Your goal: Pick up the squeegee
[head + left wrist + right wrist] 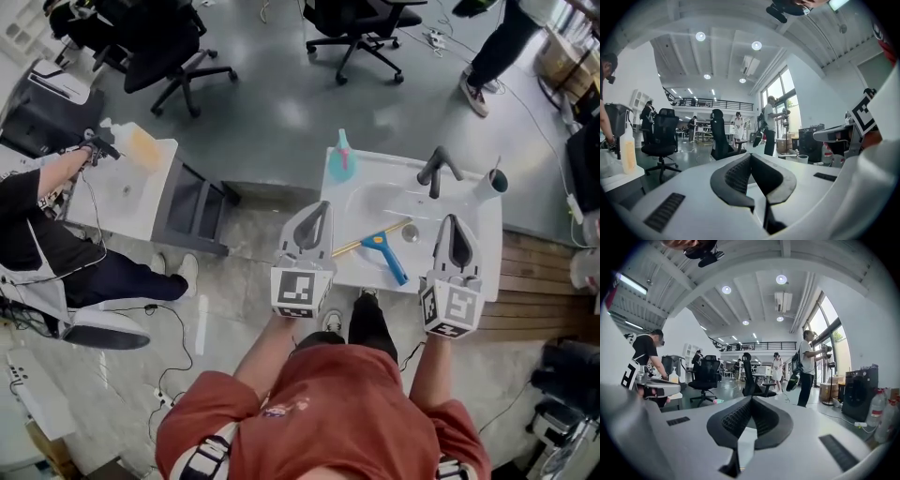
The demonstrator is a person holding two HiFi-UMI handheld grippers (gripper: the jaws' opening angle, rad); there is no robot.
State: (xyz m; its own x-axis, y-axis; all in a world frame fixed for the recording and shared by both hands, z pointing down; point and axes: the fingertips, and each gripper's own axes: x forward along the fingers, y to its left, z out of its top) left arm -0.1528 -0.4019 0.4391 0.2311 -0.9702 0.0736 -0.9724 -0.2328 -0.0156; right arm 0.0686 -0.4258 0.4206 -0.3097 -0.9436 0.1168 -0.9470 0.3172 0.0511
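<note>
Squeegee [387,259]: blue plastic handle, long pale blade, lying on white sink counter [488,212], between the 2 grippers.
Left gripper [317,217]: jaws together, empty.
Right gripper [455,229]: jaws together, empty.

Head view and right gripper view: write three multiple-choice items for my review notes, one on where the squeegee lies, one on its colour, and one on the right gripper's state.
1. Where does the squeegee lie?
A) on the sink top, between the left gripper and the right gripper
B) on the floor
C) in a gripper's jaws

2. What colour is its handle?
A) red
B) blue
C) black

3. The right gripper is:
A) wide open
B) shut on the squeegee
C) shut, empty

Key:
1 A, the head view shows it flat on the white top.
2 B, the handle is plainly blue.
3 C, its own view shows the jaws together with nothing between them.
</note>
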